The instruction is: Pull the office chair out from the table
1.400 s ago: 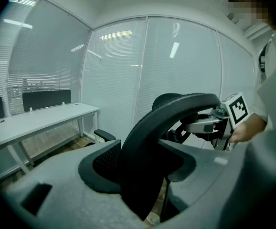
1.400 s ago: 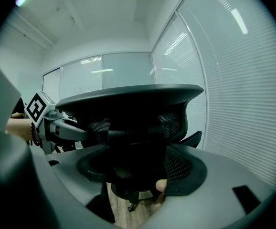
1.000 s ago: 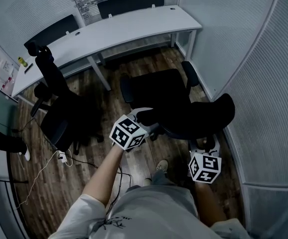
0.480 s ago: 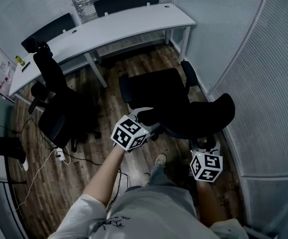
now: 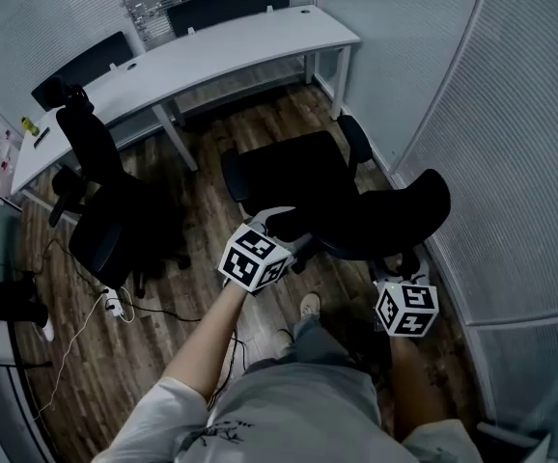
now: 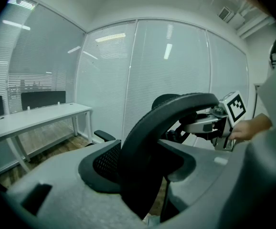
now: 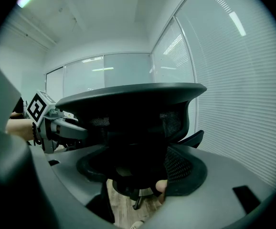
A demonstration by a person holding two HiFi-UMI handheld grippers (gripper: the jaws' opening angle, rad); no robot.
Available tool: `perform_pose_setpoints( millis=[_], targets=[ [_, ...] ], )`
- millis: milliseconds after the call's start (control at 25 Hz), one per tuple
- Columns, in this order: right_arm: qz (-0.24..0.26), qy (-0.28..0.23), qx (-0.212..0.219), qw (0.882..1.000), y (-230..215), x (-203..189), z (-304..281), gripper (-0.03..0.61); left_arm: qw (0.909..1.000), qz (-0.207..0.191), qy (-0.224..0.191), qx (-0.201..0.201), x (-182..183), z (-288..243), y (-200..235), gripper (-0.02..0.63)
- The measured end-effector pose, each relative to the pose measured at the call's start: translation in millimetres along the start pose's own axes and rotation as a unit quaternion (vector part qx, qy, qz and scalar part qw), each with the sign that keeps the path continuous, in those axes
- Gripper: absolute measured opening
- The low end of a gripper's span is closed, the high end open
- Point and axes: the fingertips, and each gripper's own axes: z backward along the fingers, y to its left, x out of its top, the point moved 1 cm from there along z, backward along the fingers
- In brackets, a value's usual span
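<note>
The black office chair (image 5: 298,174) stands on the wood floor, its seat toward the white table (image 5: 211,58) and its backrest (image 5: 395,222) toward me. My left gripper (image 5: 281,226) is shut on the backrest's left end; in the left gripper view the curved black rim (image 6: 150,137) runs between the grey jaws. My right gripper (image 5: 402,264) is shut on the right end, where the mesh back (image 7: 128,101) fills the space between its jaws. Each gripper view shows the other gripper: the right gripper (image 6: 209,124) and the left gripper (image 7: 64,127).
A second black chair (image 5: 105,205) stands at the left near the table. Two more chair backs (image 5: 226,3) show behind the table. Ribbed glass partitions (image 5: 511,162) close the right side. Cables and a power strip (image 5: 115,305) lie on the floor at left. My shoe (image 5: 309,306) is under the chair's back.
The chair and both grippers have come back toward me together, and the table has receded toward the top left of the head view. Both grips look unchanged.
</note>
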Motion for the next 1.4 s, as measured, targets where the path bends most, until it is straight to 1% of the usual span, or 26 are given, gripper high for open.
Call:
perform_pose_setpoints(
  millis=[480,760,1000,1200,1400],
  targets=[
    [0.009,0.005,0.022,1.000,-20.2,1.3,8.0,0.281,0.9998,0.007,0.000,0.018,4.2,-9.3,-19.2,0.224],
    [0.015,0.011,0.039,0.999,-30.2,2.4,4.5,0.281,0.9993,0.000,-0.003,0.036,8.0,-15.9,-22.7,0.224],
    [0.012,0.004,0.037,0.999,-32.7,6.8,3.7,0.281,0.9976,-0.007,0.002,0.068,12.5,-19.1,-21.4,0.230],
    [0.016,0.001,0.057,0.998,-30.7,4.4,1.5,0.281,0.9944,-0.021,0.000,0.104,8.6,-21.8,-16.5,0.238],
    [0.028,0.004,0.072,0.997,-31.3,2.9,1.4,0.281,0.9923,-0.016,-0.013,0.122,15.9,-21.0,-16.7,0.262]
  ],
)
